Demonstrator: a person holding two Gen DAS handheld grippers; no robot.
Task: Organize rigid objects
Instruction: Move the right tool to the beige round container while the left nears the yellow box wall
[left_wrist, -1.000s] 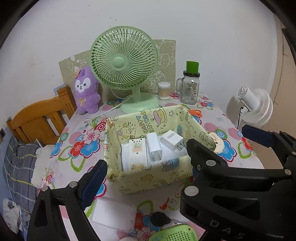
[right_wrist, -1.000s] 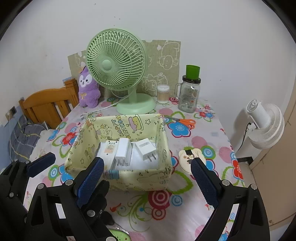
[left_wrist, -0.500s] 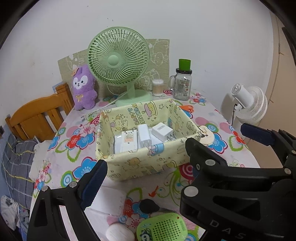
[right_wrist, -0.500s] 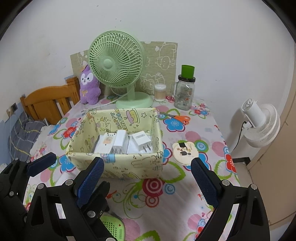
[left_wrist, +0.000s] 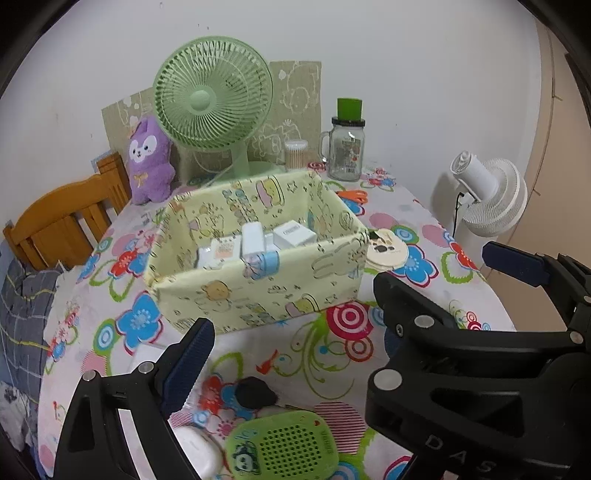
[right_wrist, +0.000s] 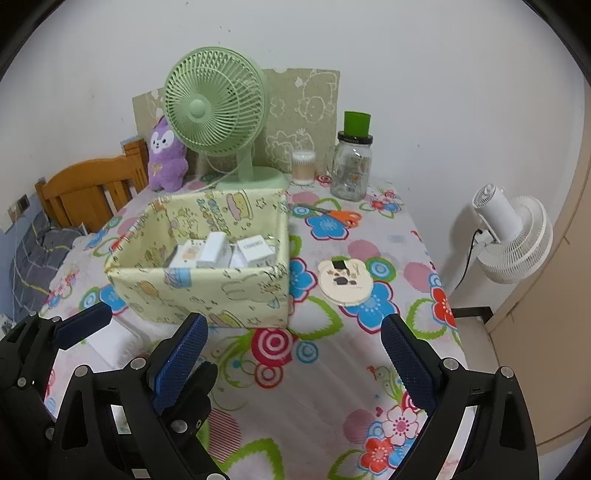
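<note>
A yellow fabric basket (left_wrist: 258, 291) (right_wrist: 207, 295) sits mid-table with several white chargers (left_wrist: 255, 240) inside. Near the front edge lie a green perforated gadget (left_wrist: 282, 446), a small black object (left_wrist: 255, 395), a white oval piece (left_wrist: 195, 450) and a flat white slab (left_wrist: 146, 354). A round bear coaster (right_wrist: 345, 282) lies right of the basket. My left gripper (left_wrist: 288, 350) is open and empty, hovering in front of the basket; its right finger is mostly hidden behind the right gripper. My right gripper (right_wrist: 295, 365) stands open beside it, nothing between its pads.
At the back stand a green desk fan (left_wrist: 212, 107), a purple plush (left_wrist: 147, 162), a cotton-swab tub (right_wrist: 303, 167) and a glass jar with a green cap (right_wrist: 351, 162). Orange scissors (right_wrist: 340, 216) lie behind the coaster. A wooden chair (right_wrist: 88, 195) is left, a white fan (right_wrist: 513, 236) right.
Both grippers have drawn back from the basket toward the near edge and dropped a little. The basket looks farther off; the green gadget and white oval piece have come into view.
</note>
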